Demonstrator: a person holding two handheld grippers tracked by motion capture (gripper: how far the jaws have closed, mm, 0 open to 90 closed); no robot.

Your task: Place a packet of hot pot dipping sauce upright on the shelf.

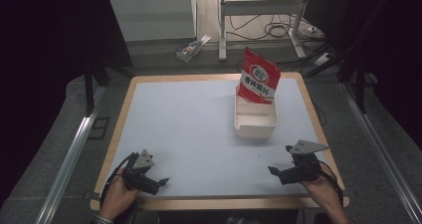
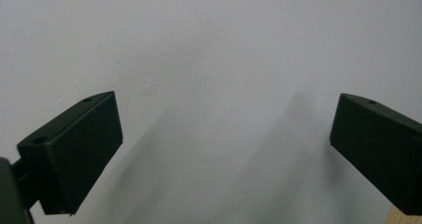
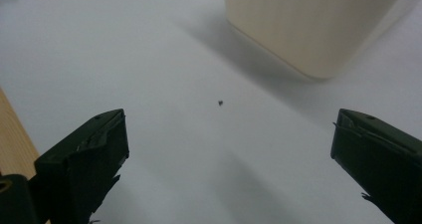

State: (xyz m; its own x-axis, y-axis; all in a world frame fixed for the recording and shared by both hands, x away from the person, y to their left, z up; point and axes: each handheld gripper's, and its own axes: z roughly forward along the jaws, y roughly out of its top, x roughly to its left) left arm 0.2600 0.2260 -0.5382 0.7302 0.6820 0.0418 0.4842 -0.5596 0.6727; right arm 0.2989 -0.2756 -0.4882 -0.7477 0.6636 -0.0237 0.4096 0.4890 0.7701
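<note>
A red-and-white snack bag (image 1: 259, 76) stands tilted in the far end of a cream rectangular tub (image 1: 255, 126), leaning back against its far wall; the near part of the tub shows bare pale floor. The tub sits right of centre on the table (image 1: 189, 119), nearer its far edge, and well apart from both of your grippers.

Your left gripper (image 1: 158, 183) rests low at the near-left corner of the table, held in your hand (image 1: 118, 196), jaws spread wide with nothing between them (its own view shows bare grey-white surface between the two black jaws, and a sliver of wooden rim at the lower right). Your right gripper (image 1: 280, 159) sits at the near-right, in your right hand (image 1: 323, 184), jaws likewise released and holding nothing, pointed toward the tub. In the right gripper view the tub's (image 3: 313, 25) rounded corner rises ahead and to the right, casting a soft shadow, and a tiny dark speck (image 3: 220, 103) lies on the surface between jaws and tub.

The table has a pale grey-blue top framed by a light wooden rim (image 1: 209, 202). Beyond it, on a grey floor, stand the white legs of a desk (image 1: 259, 7) with cables (image 1: 278, 27) looped beneath, and a small carton (image 1: 191, 48) lies on its side. Metal rails (image 1: 69, 159) run along both flanks of the table; the surroundings are dark.
</note>
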